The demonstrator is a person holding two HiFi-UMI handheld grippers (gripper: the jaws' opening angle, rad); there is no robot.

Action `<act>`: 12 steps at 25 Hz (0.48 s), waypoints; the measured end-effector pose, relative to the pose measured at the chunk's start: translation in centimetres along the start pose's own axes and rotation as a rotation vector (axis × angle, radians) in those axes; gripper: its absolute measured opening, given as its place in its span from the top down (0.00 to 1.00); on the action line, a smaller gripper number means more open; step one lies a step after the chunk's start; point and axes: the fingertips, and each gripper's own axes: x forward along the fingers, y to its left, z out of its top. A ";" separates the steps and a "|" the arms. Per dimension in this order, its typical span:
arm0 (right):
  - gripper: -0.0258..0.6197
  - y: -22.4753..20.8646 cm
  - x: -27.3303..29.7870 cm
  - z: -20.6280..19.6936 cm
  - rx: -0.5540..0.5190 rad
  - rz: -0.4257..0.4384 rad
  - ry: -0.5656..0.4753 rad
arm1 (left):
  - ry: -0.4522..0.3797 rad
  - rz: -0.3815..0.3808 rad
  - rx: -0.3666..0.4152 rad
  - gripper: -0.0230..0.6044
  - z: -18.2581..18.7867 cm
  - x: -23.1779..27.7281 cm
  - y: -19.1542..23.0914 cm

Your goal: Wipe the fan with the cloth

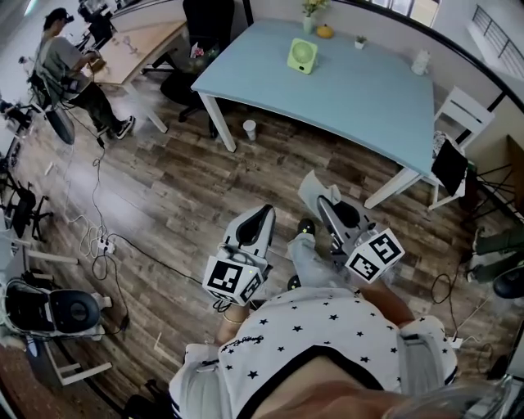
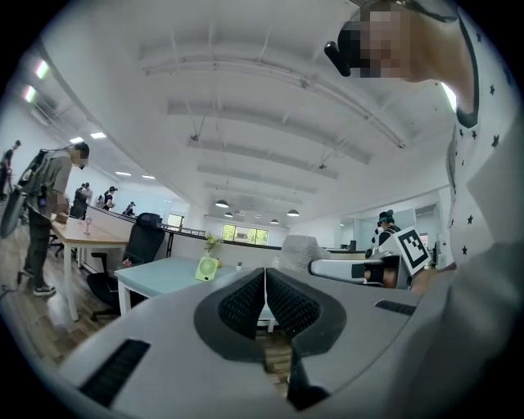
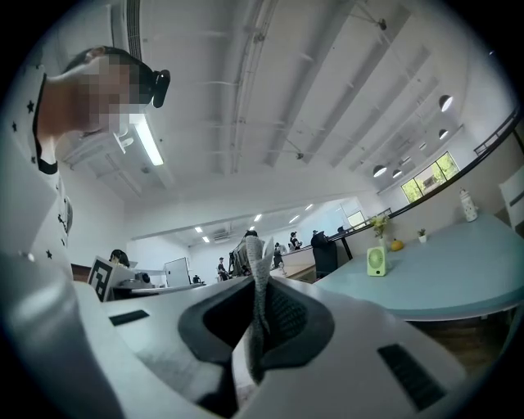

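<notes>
Far across the room, on the light blue surface (image 1: 368,98), the green fan (image 1: 302,55) is standing upright near the far edge. A vase of flowers (image 1: 309,15) and a small orange thing (image 1: 325,32) are sitting just behind it. The person is standing on the wooden floor (image 1: 164,196), well apart from the surface, and is holding 2 tools close to the body. Both are pointing toward the surface. The left tool (image 2: 264,285) is keeping its jaws pressed together, with nothing between them. The right tool (image 1: 323,199) is pinching the grey cloth (image 3: 260,282), and the cloth is sticking up past the jaw tips. Another person (image 1: 70,61) is leaning over a wooden desk (image 1: 143,45) at the far left.
</notes>
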 end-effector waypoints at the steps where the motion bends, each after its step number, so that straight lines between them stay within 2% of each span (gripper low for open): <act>1: 0.93 -0.3 0.8 0.0 0.000 0.010 0.001 | 0.000 0.014 0.003 0.92 0.1 0.2 0.6; 6: 0.93 -1.3 4.1 0.2 -0.002 0.058 -0.004 | -0.007 0.066 0.011 0.92 0.6 1.1 3.6; 12: 0.93 -4.5 7.7 0.3 0.007 0.060 0.007 | -0.006 0.077 0.024 0.92 1.1 4.5 6.8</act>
